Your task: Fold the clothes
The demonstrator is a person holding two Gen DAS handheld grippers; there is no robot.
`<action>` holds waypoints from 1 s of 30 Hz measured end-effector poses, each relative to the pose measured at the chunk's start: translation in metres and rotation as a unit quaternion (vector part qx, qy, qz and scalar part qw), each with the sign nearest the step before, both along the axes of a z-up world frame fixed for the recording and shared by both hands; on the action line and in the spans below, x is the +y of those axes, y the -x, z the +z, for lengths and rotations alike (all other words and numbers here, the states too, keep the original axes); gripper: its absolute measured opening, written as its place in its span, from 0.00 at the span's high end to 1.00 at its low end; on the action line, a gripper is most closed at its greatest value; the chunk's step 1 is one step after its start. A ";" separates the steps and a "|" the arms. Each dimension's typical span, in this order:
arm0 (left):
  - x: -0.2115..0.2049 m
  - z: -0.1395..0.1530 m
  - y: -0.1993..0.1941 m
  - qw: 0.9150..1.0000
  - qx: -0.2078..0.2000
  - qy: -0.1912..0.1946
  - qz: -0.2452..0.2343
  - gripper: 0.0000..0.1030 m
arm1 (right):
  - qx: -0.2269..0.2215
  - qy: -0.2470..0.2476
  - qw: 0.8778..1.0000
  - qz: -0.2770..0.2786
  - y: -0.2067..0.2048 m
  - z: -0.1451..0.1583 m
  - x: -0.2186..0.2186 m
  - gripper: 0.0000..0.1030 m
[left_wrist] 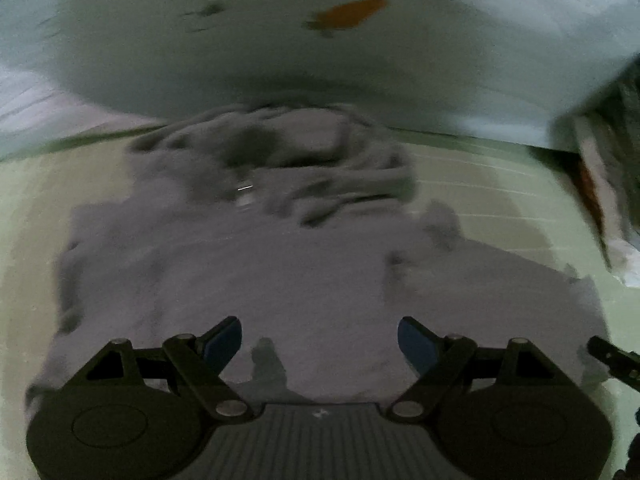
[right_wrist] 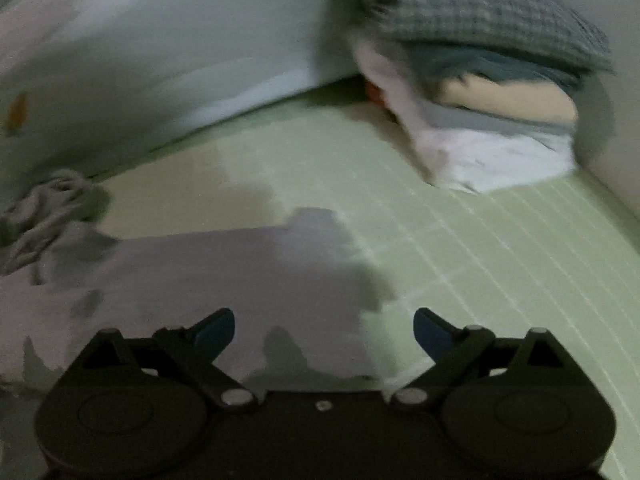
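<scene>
A grey garment [left_wrist: 280, 264] lies spread on a pale green mat [left_wrist: 480, 184], flat near me and bunched into folds at its far end. My left gripper [left_wrist: 320, 342] hovers over its near hem, open, with nothing between the blue pads [left_wrist: 224, 340]. The other gripper's tip [left_wrist: 612, 356] shows at the right edge. In the right wrist view the same grey garment [right_wrist: 224, 272] fills the lower left, its crumpled end at the left edge. My right gripper [right_wrist: 324, 330] stands open over the garment's right edge, holding nothing. Both views are blurred.
A pale blue-white duvet [left_wrist: 280, 52] with an orange patch [left_wrist: 352, 12] borders the mat's far side. A stack of folded clothes [right_wrist: 500, 120], topped by a checked piece, sits at the back right. Bare green mat [right_wrist: 480, 260] extends to the right of the garment.
</scene>
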State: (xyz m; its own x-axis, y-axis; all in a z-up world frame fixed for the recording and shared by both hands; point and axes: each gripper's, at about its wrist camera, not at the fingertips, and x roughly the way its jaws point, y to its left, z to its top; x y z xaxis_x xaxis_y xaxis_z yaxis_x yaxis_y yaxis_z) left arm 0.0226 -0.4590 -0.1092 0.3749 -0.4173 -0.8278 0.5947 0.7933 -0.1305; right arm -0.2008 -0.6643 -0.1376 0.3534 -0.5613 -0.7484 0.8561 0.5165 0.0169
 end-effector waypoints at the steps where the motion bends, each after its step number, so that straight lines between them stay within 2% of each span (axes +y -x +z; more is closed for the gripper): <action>1: -0.009 0.000 0.001 1.000 -0.001 0.001 -0.011 0.18 | 0.004 -0.001 1.000 -0.007 0.003 -0.002 -0.004 0.06; 3: -0.025 -0.001 0.002 0.999 -0.006 0.003 -0.033 0.20 | 0.011 -0.001 1.000 -0.015 0.008 -0.005 -0.010 0.06; 6: -0.044 -0.005 0.003 0.998 -0.007 0.002 -0.064 0.35 | 0.018 -0.003 1.000 -0.020 0.008 -0.009 -0.015 0.06; 8: -0.055 -0.009 0.004 0.997 -0.003 -0.002 -0.079 0.50 | 0.023 -0.004 1.000 -0.019 0.008 -0.012 -0.016 0.06; 11: -0.053 -0.006 0.005 0.996 -0.009 0.003 -0.086 0.79 | 0.030 -0.006 0.999 -0.012 0.005 -0.015 -0.016 0.06; 13: -0.051 -0.003 0.006 0.996 -0.013 0.007 -0.089 0.90 | 0.034 -0.006 0.999 -0.007 0.002 -0.016 -0.015 0.06; 16: -0.047 0.001 0.008 0.995 -0.020 0.013 -0.093 0.96 | 0.037 -0.004 0.999 0.002 0.000 -0.016 -0.012 0.06; 23: -0.035 0.015 0.012 0.994 -0.041 0.028 -0.101 0.97 | 0.042 0.003 0.999 0.008 -0.001 -0.014 -0.008 0.06; 26: -0.011 0.037 0.003 0.995 -0.051 0.053 -0.072 0.97 | 0.043 0.003 0.999 0.009 0.000 -0.014 -0.005 0.06; 30: 0.036 0.068 -0.022 0.994 -0.061 0.089 0.002 0.97 | 0.048 0.004 0.999 0.017 -0.003 -0.015 0.000 0.06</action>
